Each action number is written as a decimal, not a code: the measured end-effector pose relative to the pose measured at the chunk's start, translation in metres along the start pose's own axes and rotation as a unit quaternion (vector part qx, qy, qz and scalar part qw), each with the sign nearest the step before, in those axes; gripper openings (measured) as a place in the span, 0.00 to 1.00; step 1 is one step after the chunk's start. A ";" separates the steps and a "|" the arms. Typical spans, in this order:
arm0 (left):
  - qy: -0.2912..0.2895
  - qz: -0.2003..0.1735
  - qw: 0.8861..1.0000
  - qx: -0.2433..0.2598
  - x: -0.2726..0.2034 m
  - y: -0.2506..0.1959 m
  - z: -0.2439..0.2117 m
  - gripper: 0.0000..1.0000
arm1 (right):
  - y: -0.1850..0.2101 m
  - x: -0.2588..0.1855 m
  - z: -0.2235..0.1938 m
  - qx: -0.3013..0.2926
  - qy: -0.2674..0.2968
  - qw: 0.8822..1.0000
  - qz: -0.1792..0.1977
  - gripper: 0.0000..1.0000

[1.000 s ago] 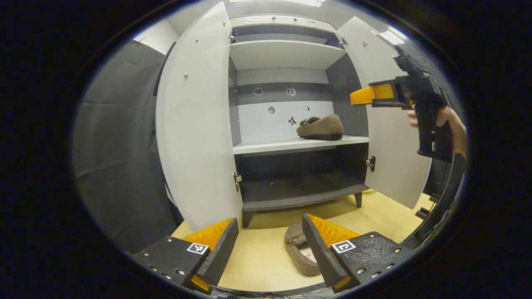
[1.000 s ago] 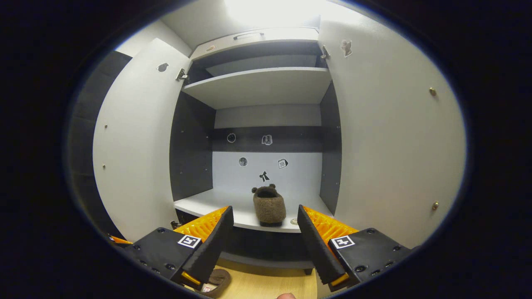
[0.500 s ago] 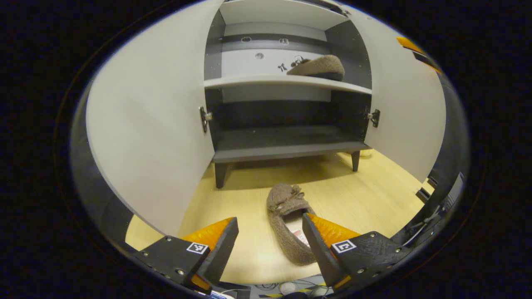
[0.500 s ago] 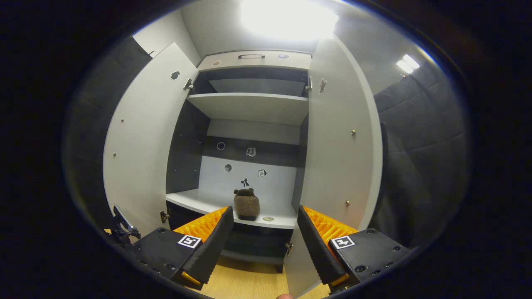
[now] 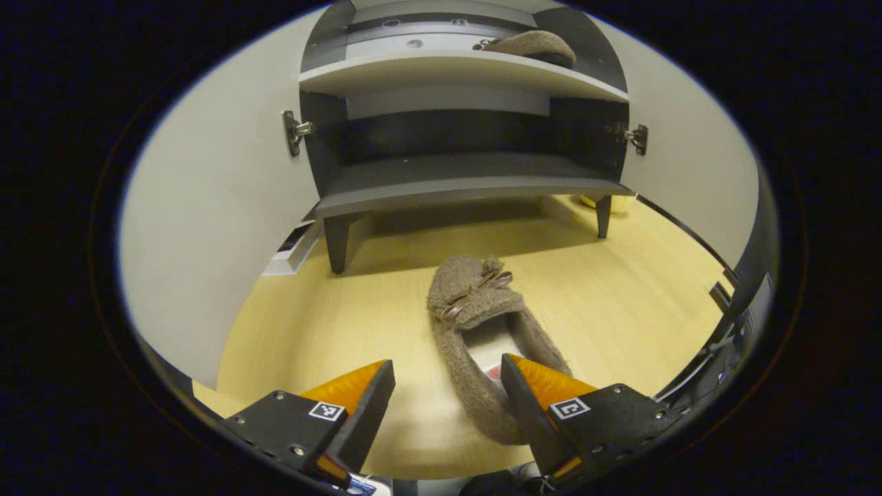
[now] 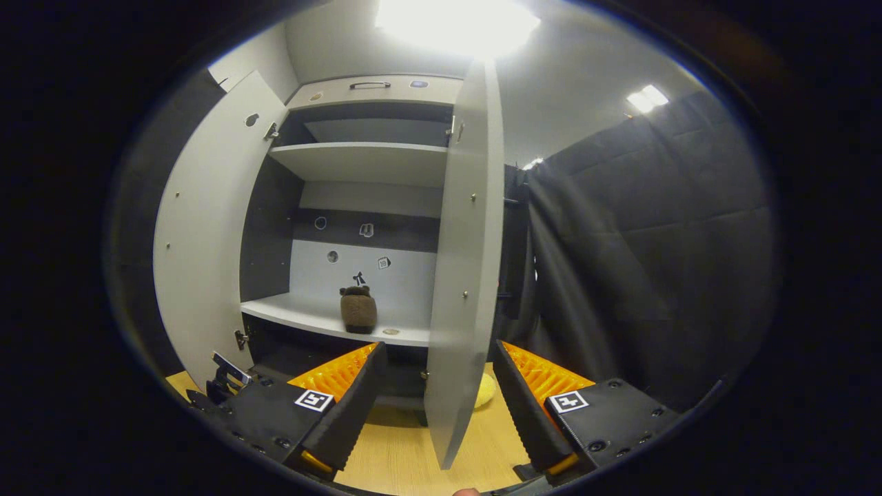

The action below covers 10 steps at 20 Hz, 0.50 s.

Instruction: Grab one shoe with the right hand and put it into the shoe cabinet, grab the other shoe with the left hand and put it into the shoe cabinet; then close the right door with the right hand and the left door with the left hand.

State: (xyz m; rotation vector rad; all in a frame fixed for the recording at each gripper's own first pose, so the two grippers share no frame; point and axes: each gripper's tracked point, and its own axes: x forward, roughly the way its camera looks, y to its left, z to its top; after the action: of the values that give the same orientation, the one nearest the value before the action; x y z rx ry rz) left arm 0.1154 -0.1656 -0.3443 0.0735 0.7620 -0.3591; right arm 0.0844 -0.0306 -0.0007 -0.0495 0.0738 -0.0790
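While doors gape, cabinet shelf holds one slipper, other slipper on floor

The floor is laid in pale yellow wood-look boards. The booth is closed off on the right by a dark padded wall, hung in creased folds. A pale ceiling is lit by a bright lamp overhead and a smaller light panel to the side.
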 end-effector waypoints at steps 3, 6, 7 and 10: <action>0.030 -0.021 0.998 -0.045 0.014 -0.010 -0.012 0.89 | -0.016 -0.007 0.007 -0.011 -0.008 1.000 -0.017 0.97; 0.047 -0.051 0.994 -0.086 0.015 -0.018 -0.014 0.75 | -0.023 -0.010 0.005 -0.018 -0.004 1.000 -0.023 0.97; 0.050 -0.053 0.994 -0.084 0.014 -0.021 -0.016 0.59 | -0.024 -0.010 0.003 -0.017 -0.001 1.000 -0.021 0.97; 0.046 -0.056 0.996 -0.057 0.017 -0.019 -0.010 0.35 | -0.024 -0.013 0.000 -0.011 0.003 1.000 -0.015 0.97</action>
State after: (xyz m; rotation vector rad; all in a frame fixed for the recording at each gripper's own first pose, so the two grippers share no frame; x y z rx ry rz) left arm 0.1134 -0.1860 -0.3620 -0.0619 0.8789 -0.4208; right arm 0.0698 -0.0531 0.0015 -0.0733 0.0807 -0.1092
